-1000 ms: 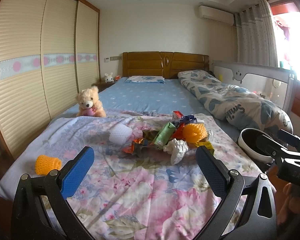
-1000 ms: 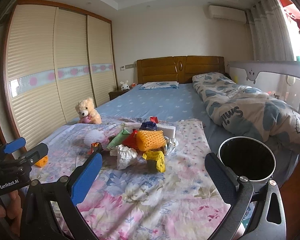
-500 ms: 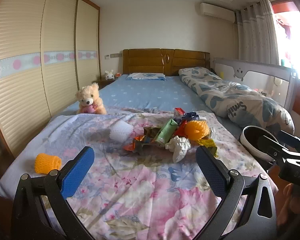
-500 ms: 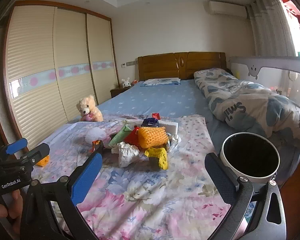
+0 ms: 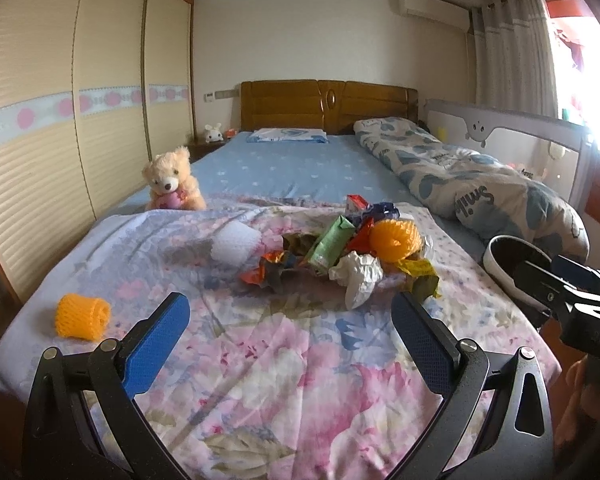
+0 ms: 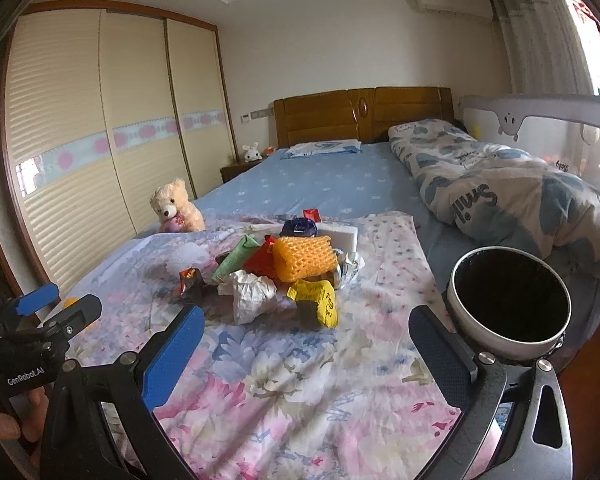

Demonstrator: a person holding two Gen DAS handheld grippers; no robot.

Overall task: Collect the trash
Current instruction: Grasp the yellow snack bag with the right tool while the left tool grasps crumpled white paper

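Trash pile (image 5: 340, 256) lies ahead of both spread, empty hand-held grippers (image 5: 288, 340) (image 6: 306, 354).

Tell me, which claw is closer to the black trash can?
Right. The right claw sits beside the trash can; the left claw is over toward the bed's other side.

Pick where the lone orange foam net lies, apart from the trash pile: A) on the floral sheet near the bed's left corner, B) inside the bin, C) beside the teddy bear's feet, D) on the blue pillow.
A: the foam net lies alone on the floral sheet near the left corner, well clear of the pile.
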